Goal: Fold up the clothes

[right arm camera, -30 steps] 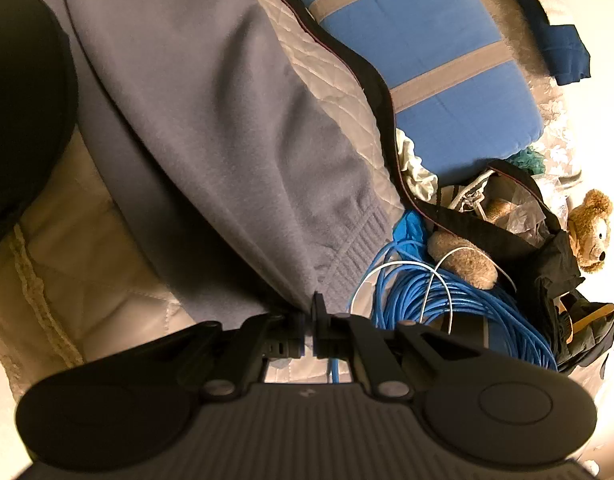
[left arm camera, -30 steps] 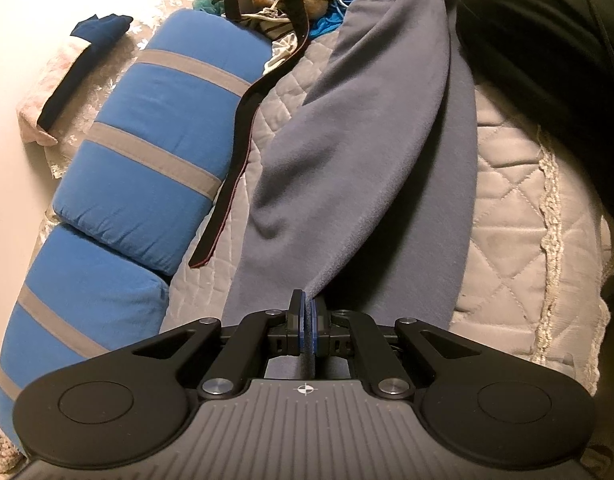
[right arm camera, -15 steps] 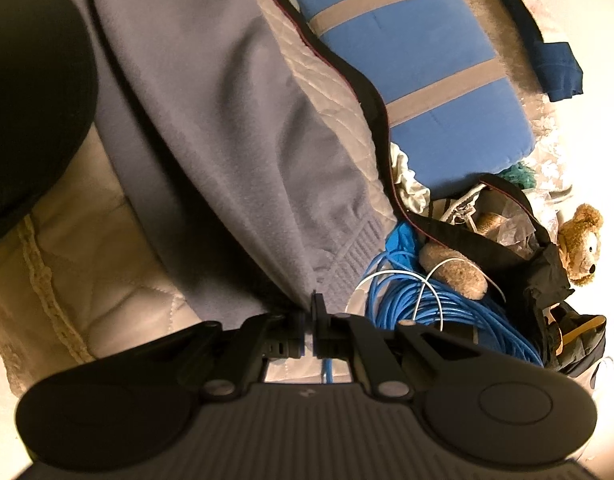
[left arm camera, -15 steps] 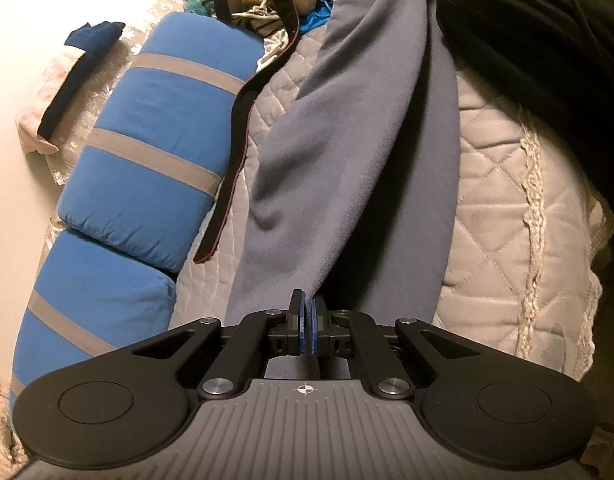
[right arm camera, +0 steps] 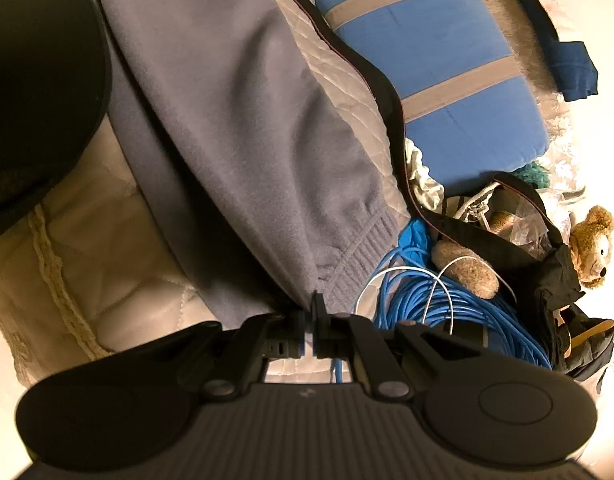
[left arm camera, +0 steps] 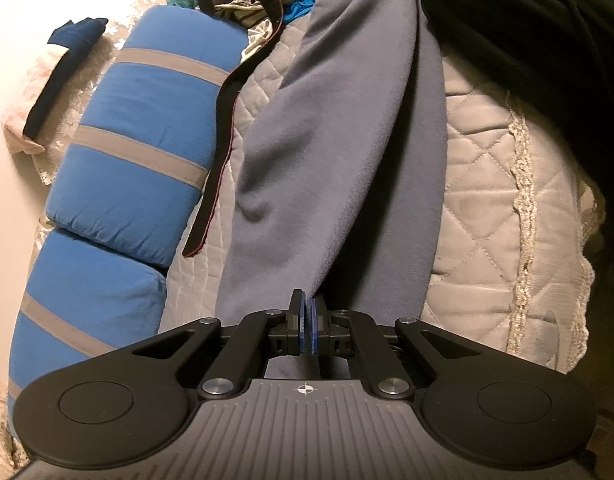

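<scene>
A long grey fleece garment (left arm camera: 339, 128) with a ribbed cuff (right arm camera: 363, 256) hangs stretched above a beige quilted bed cover (left arm camera: 491, 208). My left gripper (left arm camera: 307, 312) is shut on one end of the garment. My right gripper (right arm camera: 309, 312) is shut on the other end, beside the cuff. The garment (right arm camera: 227, 92) sags between the two grippers, doubled lengthwise.
Blue cushions with grey stripes (left arm camera: 147, 136) lie along the wall side. A black strap (left arm camera: 223, 128) crosses the quilt. A coil of blue cable (right arm camera: 447, 304), a black bag (right arm camera: 547, 264) and a teddy bear (right arm camera: 591, 248) sit at one end. A black garment (left arm camera: 539, 40) lies beside the grey one.
Both grippers have stayed shut on the grey garment. Both views have shifted a little, with the garment carried slightly over the bed.
</scene>
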{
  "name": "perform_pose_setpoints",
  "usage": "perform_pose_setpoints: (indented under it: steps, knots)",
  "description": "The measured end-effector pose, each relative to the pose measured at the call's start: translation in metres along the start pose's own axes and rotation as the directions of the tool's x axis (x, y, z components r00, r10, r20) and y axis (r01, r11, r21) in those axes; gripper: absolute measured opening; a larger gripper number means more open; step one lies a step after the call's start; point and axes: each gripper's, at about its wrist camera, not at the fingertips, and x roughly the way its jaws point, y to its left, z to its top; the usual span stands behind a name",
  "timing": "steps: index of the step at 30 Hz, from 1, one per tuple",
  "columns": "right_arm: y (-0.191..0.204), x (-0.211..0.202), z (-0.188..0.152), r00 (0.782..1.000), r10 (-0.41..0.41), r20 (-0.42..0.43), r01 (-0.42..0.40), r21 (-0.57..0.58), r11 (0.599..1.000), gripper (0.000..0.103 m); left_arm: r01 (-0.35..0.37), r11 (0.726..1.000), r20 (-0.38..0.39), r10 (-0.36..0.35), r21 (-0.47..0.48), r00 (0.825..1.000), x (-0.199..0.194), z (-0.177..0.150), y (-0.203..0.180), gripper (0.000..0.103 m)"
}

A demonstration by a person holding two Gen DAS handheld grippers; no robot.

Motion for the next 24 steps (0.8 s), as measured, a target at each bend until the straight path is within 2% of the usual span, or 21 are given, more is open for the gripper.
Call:
perform_pose_setpoints:
  steps: [6,11,13,14,15,18,19,21,24]
  knots:
    - [0.001,-0.001,0.000,1.000,0.008,-0.006,-0.008,-0.001,1.000,0.005,0.009,1.000,-0.004,-0.008,0.013,1.000,-0.002,-0.002,-0.003,0.003]
    - [0.002,-0.001,-0.002,0.999,0.048,-0.023,-0.048,0.008,0.999,0.003,0.025,0.999,-0.004,-0.025,0.042,1.000,-0.008,-0.005,-0.012,0.003]
    - [0.004,-0.001,-0.003,0.999,0.043,-0.031,-0.043,0.002,0.999,0.005,0.036,0.998,-0.009,-0.036,0.048,0.999,-0.009,-0.007,-0.016,0.003]
    - [0.005,0.000,-0.003,0.999,0.038,-0.039,-0.038,0.001,0.999,0.026,0.042,0.998,-0.011,-0.041,0.049,0.999,-0.008,-0.007,-0.017,0.003]
    - [0.007,0.000,-0.003,0.999,0.028,-0.046,-0.029,-0.008,1.000,0.029,0.046,0.998,-0.013,-0.046,0.049,0.999,-0.008,-0.009,-0.019,0.003]
    - [0.015,-0.008,0.001,0.999,-0.021,-0.026,0.020,-0.054,0.998,0.053,0.053,0.998,-0.016,-0.052,0.041,0.999,-0.005,-0.010,-0.021,0.003]
    - [0.017,-0.011,0.004,0.999,-0.038,-0.015,0.037,-0.064,0.997,0.069,0.053,0.998,-0.016,-0.053,0.037,0.998,-0.004,-0.010,-0.021,0.003]
    - [0.019,-0.018,0.009,0.998,-0.063,0.004,0.063,-0.070,0.996,0.081,0.057,0.998,-0.015,-0.056,0.027,0.998,-0.002,-0.010,-0.023,0.003]
    - [0.016,-0.025,0.017,0.996,-0.085,0.009,0.086,-0.048,0.995,0.087,0.061,0.998,-0.015,-0.060,0.020,0.998,0.000,-0.012,-0.025,0.003]
